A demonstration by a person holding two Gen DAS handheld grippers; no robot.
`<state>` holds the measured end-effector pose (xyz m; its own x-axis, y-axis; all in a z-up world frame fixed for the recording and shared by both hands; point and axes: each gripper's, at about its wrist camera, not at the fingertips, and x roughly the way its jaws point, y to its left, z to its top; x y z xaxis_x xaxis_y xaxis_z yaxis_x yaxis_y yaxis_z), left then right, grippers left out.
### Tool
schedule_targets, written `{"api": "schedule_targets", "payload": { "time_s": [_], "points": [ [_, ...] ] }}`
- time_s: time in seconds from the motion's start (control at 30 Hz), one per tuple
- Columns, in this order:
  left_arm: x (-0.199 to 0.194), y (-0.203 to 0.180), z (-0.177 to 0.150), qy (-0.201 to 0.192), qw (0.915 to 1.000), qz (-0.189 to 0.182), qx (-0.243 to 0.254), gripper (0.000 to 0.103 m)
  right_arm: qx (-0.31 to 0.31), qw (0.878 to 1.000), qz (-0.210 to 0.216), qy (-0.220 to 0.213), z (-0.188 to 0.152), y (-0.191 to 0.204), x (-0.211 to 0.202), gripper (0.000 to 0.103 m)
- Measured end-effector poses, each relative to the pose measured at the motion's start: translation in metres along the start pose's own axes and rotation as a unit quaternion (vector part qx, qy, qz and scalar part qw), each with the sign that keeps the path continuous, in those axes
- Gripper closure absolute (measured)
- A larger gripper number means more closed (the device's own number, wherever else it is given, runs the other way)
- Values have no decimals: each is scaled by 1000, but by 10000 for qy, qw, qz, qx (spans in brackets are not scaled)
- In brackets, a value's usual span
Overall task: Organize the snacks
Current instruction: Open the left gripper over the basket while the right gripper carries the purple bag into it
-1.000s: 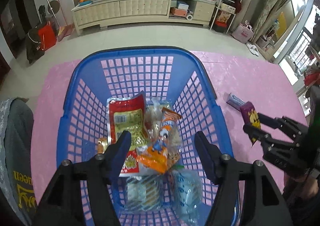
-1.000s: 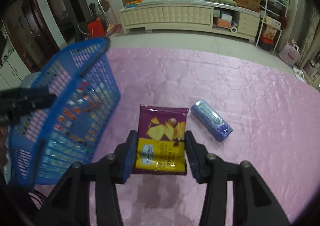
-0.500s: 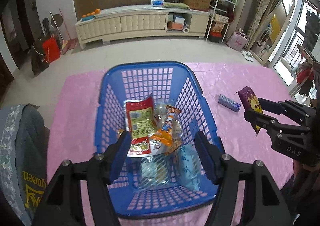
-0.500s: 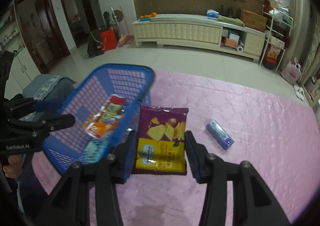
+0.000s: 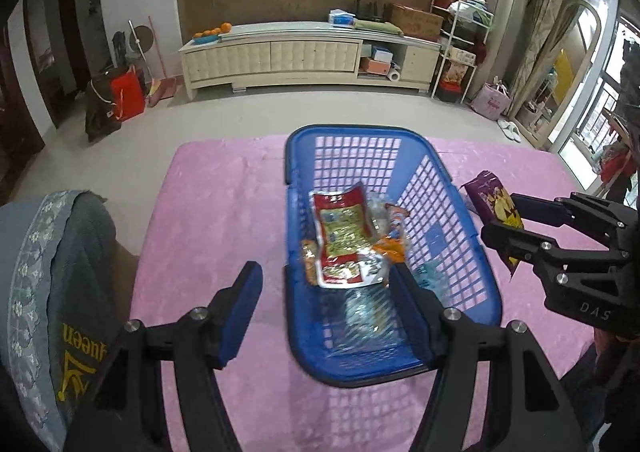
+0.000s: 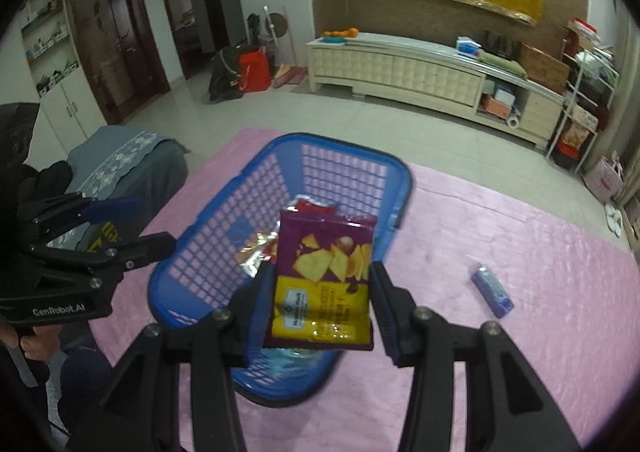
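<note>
Both grippers have risen and pulled back since the earlier frames, so the whole blue basket [image 5: 390,252] now shows in each view, and in the right wrist view the chip bag [image 6: 324,280] has come from above the bare pink cloth to hang over the basket's near end. The right gripper [image 6: 320,292] has its jaws closed on the sides of that purple and yellow bag, holding it upright in the lower middle of the frame; in the left wrist view the same bag [image 5: 494,208] sits at the right edge, just outside the basket's wall. The left gripper [image 5: 328,300] stands about half open with nothing between its jaws, one finger over the pink cloth [image 5: 224,212] and the other over the basket's near corner. Inside the basket lie a red and yellow packet [image 5: 342,232], an orange packet [image 5: 394,236] and some clear wrappers. A small blue packet [image 6: 492,290] lies on the cloth at the right of the right wrist view, well apart from the basket.
</note>
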<state>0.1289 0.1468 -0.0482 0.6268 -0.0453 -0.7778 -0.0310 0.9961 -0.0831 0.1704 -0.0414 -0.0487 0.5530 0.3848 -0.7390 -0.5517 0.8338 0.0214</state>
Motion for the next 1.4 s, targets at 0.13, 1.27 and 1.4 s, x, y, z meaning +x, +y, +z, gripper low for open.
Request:
{"api": "schedule_targets", "payload": {
  "time_s": [0.13, 1.27, 1.4],
  "points": [
    [-2, 18, -8, -23, 9999, -21, -135, 39, -127, 9998, 50, 143, 2, 20, 13, 51],
    [14, 65, -36, 90, 9987, -75, -492, 39, -79, 9946, 212, 1015, -10, 70, 83, 47],
    [11, 62, -36, 86, 9990, -45, -437, 39, 12, 9953, 332, 914, -10, 67, 78, 25]
  ]
}}
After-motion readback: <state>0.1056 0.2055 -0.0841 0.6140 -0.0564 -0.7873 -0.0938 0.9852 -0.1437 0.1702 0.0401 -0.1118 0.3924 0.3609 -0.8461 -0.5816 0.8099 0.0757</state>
